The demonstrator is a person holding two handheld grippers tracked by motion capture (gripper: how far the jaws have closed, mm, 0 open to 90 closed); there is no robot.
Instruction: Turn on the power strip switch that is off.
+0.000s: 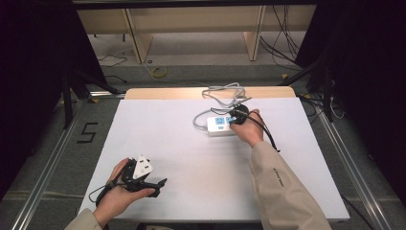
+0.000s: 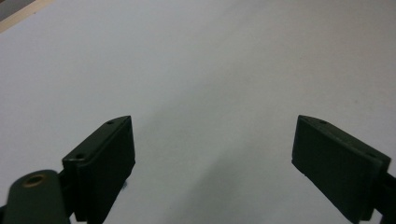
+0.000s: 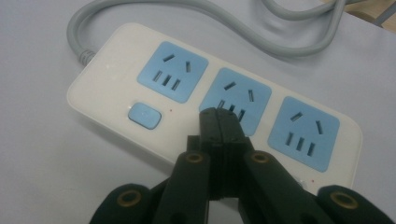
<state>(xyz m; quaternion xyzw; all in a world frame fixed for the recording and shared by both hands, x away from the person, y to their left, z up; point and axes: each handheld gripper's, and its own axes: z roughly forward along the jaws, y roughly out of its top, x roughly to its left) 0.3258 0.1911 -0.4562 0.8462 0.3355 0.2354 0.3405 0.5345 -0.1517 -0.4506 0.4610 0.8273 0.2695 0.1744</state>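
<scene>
In the high view, the right hand-held gripper [image 1: 238,116] sits over a white power strip [image 1: 219,125] lying toward the far middle of the white surface [image 1: 201,163]. A grey cord [image 1: 221,93] loops away beyond the strip to the far edge. The left hand-held gripper [image 1: 152,183] rests low on the near left part of the surface, well apart from the strip, its grey three-cornered plate facing up.

In the left gripper view, the left hand-held gripper [image 2: 212,154] has its two black jaws spread wide, with bare white surface [image 2: 210,70] ahead and between them.

In the right gripper view, the right hand-held gripper [image 3: 223,122] has its jaws pressed together with nothing between them, tips over the near edge of the middle socket. The power strip [image 3: 107,88] is white with rounded corners, three blue socket panels in a row and a small blue button [image 3: 145,115] just left of the jaw tips. The grey cord [image 3: 187,18] leaves the strip's left end and curves off beyond.
</scene>
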